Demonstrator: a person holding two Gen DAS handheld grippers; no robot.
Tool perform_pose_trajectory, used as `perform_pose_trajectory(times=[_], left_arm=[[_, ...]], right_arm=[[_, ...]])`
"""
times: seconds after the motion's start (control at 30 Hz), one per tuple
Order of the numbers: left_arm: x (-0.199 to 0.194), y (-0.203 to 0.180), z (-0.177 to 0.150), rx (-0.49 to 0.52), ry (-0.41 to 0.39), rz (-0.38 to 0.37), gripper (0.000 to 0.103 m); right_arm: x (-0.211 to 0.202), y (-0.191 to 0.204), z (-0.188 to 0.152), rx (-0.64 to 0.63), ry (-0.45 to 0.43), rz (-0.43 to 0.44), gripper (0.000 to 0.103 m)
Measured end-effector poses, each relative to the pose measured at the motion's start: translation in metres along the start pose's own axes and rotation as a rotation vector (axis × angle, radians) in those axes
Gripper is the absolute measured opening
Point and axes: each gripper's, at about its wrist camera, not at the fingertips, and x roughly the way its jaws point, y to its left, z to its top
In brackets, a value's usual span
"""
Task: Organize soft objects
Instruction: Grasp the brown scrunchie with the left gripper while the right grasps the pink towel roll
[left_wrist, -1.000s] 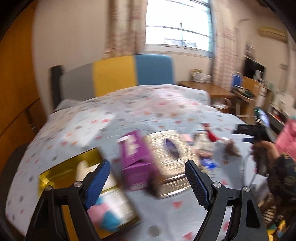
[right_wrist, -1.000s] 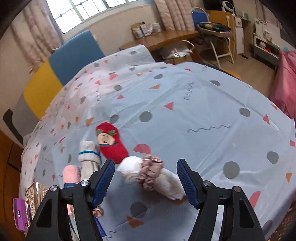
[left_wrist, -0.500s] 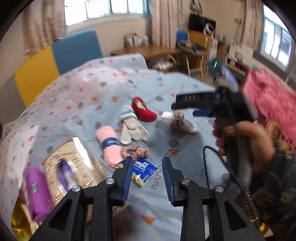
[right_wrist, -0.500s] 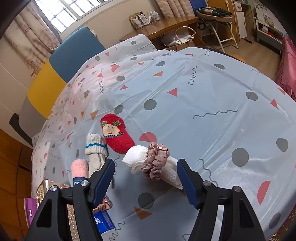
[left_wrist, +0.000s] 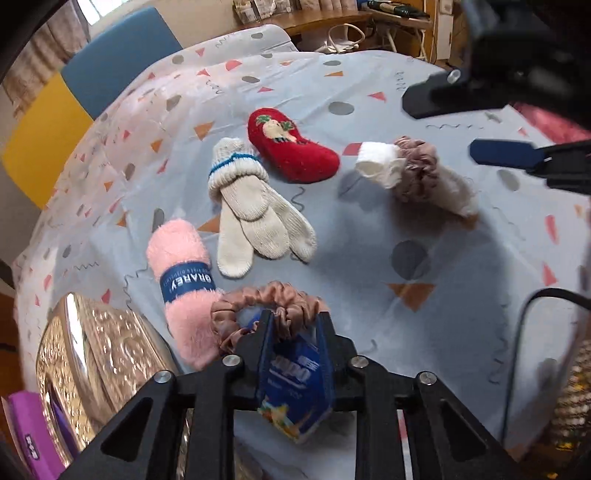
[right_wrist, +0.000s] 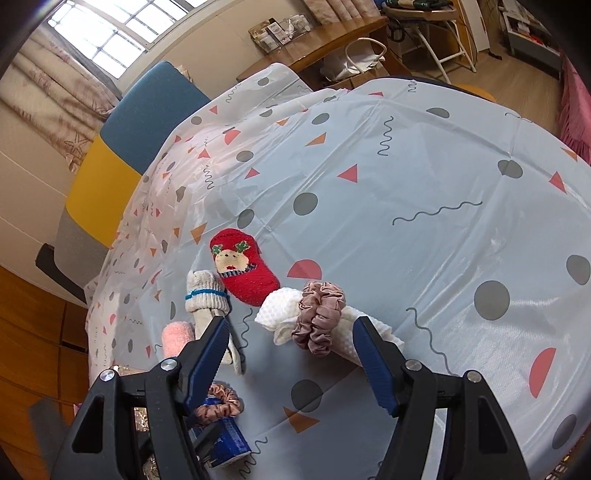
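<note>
The left gripper (left_wrist: 294, 334), wide open over the boxes a second ago, has swung down and now pinches the blue tissue pack (left_wrist: 295, 384) — first pickup underway. A pink scrunchie (left_wrist: 264, 308) lies touching the pack and could snag; pink yarn (left_wrist: 183, 273) and gloves (left_wrist: 251, 214) sit beyond. The right gripper (right_wrist: 291, 356) hangs spread before the rolled towel (right_wrist: 325, 321).

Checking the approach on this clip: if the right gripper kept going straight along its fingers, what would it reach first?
Most likely the white towel with the scrunchie around it. It lies just beyond the open right gripper, between the fingertips, though the depth is hard to judge.
</note>
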Motion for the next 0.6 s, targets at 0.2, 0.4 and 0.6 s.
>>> perform_pose_trajectory(times=[0.2,0.4,0.6], left_arm=[[-0.040,0.000,-0.010,-0.070,-0.152,-0.113,0.004],[-0.089,0.022,-0.034,-0.213,-0.266,-0.216,0.004],[-0.121,0.043,-0.060,-0.287,-0.331,-0.234,0.004]], right_arm=[[-0.003,-0.001,0.001,0.000,-0.015,0.011,0.071],[-0.003,0.010,-0.001,-0.061,-0.020,0.012,0.070],[0.011,0.038,-0.013,-0.211,0.043,0.065,0.065]])
